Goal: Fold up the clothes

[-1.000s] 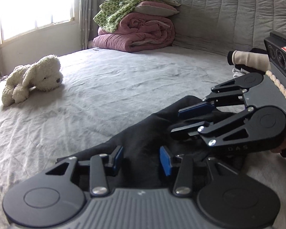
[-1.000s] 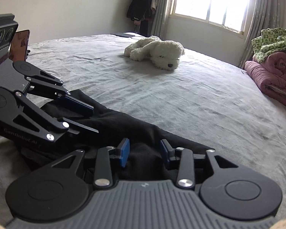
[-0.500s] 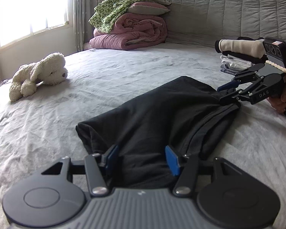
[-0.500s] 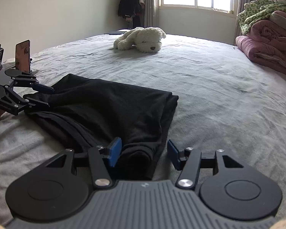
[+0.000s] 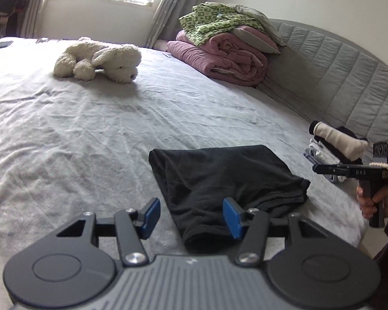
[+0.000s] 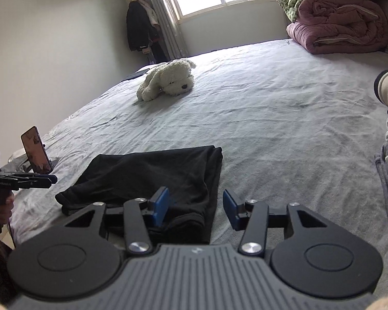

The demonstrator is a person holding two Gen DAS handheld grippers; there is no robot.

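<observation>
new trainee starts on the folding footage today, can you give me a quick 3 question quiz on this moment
1. True or false: the left gripper is clamped on the black garment.
2. Multiple choice: what lies on the bed closest to the window? A) the white plush dog B) a phone on a stand C) the stack of folded clothes
3. Fill in: the pink quilt sits against the grey ____.

Key
1. False. Both the left and the right gripper are open, and the garment lies folded on the bed.
2. A
3. headboard
</observation>
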